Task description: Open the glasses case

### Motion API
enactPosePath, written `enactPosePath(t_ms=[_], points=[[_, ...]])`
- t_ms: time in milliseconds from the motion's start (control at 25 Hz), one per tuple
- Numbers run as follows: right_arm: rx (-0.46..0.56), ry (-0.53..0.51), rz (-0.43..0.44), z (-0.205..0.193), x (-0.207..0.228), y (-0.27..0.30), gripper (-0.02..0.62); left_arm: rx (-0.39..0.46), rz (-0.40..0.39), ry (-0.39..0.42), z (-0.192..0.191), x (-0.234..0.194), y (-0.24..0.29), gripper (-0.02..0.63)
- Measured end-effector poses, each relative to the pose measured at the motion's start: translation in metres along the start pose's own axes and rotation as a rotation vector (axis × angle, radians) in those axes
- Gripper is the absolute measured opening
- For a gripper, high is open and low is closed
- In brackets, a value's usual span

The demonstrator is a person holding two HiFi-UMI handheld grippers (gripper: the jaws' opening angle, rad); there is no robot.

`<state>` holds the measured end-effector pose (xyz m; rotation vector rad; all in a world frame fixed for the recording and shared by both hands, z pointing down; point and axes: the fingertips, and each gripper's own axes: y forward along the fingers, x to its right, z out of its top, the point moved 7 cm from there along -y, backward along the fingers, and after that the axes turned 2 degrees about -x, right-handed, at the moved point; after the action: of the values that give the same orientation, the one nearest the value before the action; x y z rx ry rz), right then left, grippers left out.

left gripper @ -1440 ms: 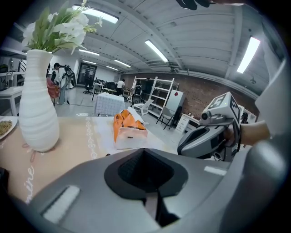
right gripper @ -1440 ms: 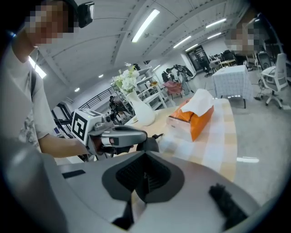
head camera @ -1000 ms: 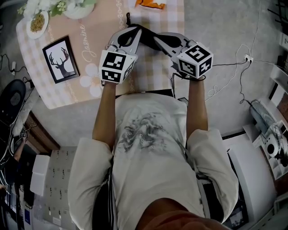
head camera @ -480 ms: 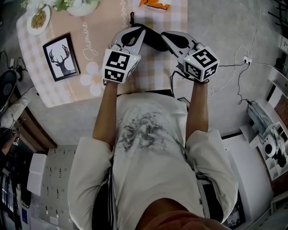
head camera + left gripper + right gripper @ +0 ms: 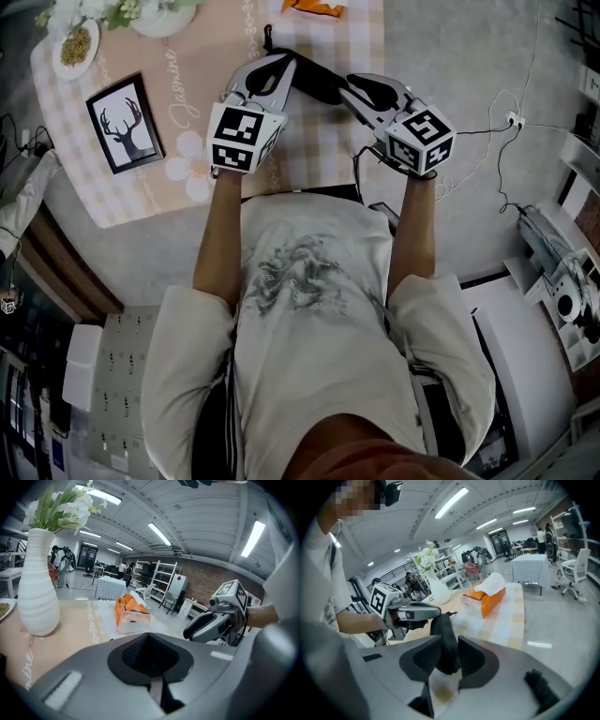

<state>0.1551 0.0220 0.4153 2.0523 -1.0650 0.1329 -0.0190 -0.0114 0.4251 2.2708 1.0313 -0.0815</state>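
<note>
Above the table (image 5: 187, 66), left tool (image 5: 281, 66) clamps the case (image 5: 443, 630) steady while right tool (image 5: 447, 656), jaws just opening, loosely straddles it.

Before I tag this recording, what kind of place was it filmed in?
Probably an open-plan lab or workshop with a staged home-style table: metal shelving near a brick wall, ceiling strip lights, and a vase of flowers on a patterned tablecloth.
</note>
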Motion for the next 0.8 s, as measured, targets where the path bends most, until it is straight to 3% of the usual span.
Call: enactPosePath(t_ms=[240, 800], points=[[0.038, 0.109, -0.013, -0.004, 0.005, 0.002, 0.122, 0.007, 0.0, -0.002, 0.0, 0.0, 0.0, 0.003], [0.074, 0.108, -0.011, 0.005, 0.008, 0.012, 0.123, 0.012, -0.009, -0.012, -0.002, -0.001, -0.001, 0.003]])
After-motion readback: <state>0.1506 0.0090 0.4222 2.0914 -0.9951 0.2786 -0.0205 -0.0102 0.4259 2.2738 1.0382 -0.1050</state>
